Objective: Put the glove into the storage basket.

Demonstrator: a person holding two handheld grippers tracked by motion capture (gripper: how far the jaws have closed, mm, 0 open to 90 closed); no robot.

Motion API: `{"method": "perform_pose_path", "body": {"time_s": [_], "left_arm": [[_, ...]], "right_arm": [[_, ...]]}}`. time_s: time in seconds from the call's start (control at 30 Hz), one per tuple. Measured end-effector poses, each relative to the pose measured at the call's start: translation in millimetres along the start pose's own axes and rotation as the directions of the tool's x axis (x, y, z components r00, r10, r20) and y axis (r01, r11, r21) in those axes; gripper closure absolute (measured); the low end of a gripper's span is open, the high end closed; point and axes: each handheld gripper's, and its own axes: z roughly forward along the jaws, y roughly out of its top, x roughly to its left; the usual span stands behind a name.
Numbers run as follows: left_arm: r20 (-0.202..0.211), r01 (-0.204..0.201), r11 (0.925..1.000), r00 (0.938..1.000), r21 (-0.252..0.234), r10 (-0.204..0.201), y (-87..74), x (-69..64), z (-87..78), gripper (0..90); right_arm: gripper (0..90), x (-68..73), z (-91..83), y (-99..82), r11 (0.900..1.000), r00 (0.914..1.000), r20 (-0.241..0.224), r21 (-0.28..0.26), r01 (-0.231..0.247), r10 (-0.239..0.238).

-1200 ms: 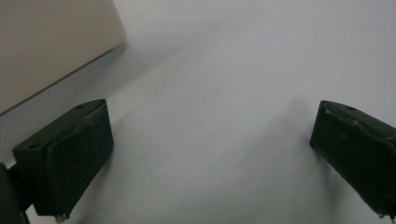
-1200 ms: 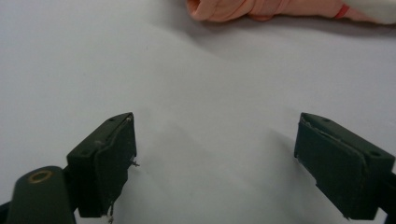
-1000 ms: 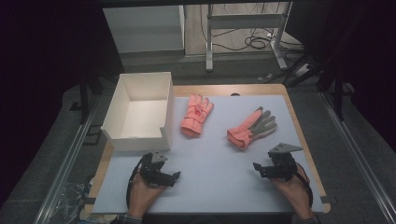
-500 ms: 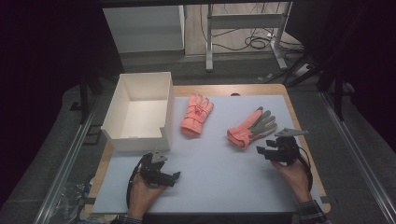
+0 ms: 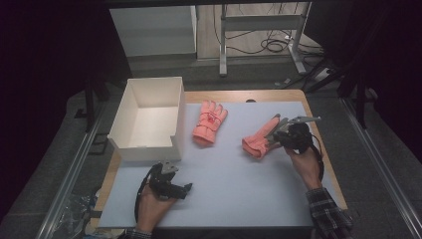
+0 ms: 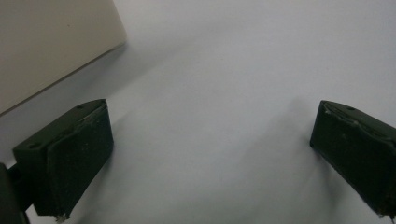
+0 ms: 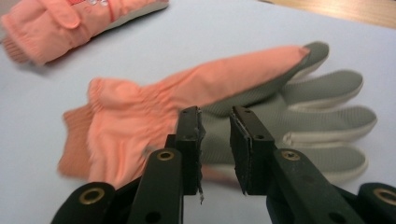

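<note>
On the pale blue counter point(image 5: 234, 184), the right claw point(image 7: 215, 154) sits low over the palm of an orange fabric glove with grey grip fingers point(image 7: 261, 100), its jaws narrowly parted with a strip of the grey palm showing between them; whether they pinch the fabric cannot be told. A second orange padded glove point(image 5: 209, 122) lies well apart, near the open white rectangular box point(image 5: 130, 144). The left claw point(image 5: 175, 188) rests on the bare counter just in front of the box, jaws spread wide and empty.
</note>
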Motion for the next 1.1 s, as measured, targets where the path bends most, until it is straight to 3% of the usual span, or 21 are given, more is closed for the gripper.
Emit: {"method": "perform_pose_path", "body": {"time_s": [0.13,0.2,0.23,0.27,0.37,0.4,0.5,0.67,0.8,0.9,1.1], "left_arm": [[0.0,0.003,1.0,1.0,-0.003,-0.003,0.0,-0.2,0.2,0.0],[0.0,0.003,1.0,1.0,-0.003,-0.003,0.0,-0.2,0.2,0.0],[0.0,0.003,1.0,1.0,-0.003,-0.003,0.0,-0.2,0.2,0.0],[0.0,0.001,1.0,1.0,-0.001,-0.001,0.0,-0.1,0.1,0.0],[0.0,0.0,1.0,1.0,0.0,0.0,0.0,0.0,0.0,0.0],[0.0,0.0,1.0,1.0,-0.001,0.0,-0.1,-0.1,0.0,0.0],[-0.001,0.0,1.0,1.0,-0.001,0.0,0.0,-0.1,0.0,0.0],[-0.001,-0.001,1.0,1.0,-0.001,0.001,-0.1,-0.1,0.0,0.0],[-0.001,-0.001,1.0,1.0,-0.001,0.001,-0.1,-0.1,0.0,0.0],[0.0,-0.001,1.0,1.0,-0.001,0.001,-0.1,-0.1,0.0,0.0],[-0.001,-0.001,1.0,1.0,0.0,0.001,0.0,0.0,0.0,0.0]], "right_arm": [[63.2,-0.6,9.8,6.5,1.0,0.9997,0.024,0.006,0.001,-0.001],[53.4,-0.9,21.4,7.9,0.9997,0.9974,0.071,0.025,0.003,-0.005],[53.4,-0.9,21.4,7.9,0.9997,0.9974,0.071,0.025,0.003,-0.005],[49.8,-1.3,28.7,6.3,0.9986,0.9932,0.116,0.053,0.004,-0.01],[49.7,-3.4,35.2,2.6,0.9972,0.9926,0.121,0.075,0.004,-0.013],[52.0,-5.3,38.5,-1.1,0.9975,0.994,0.109,0.068,-0.018,0.01],[57.5,-5.8,40.4,-4.0,0.9972,0.9939,0.109,0.071,-0.023,0.015],[80.5,-8.2,41.4,-11.1,0.9965,0.9943,0.091,0.056,-0.061,0.056],[87.7,-6.3,40.5,-10.3,0.997,0.9939,0.101,0.058,-0.051,0.045],[88.3,-5.5,39.2,-9.1,0.9975,0.9938,0.104,0.055,-0.045,0.039],[88.8,-7.8,30.3,-5.1,0.9981,0.9962,0.066,0.023,-0.057,0.056]]}}
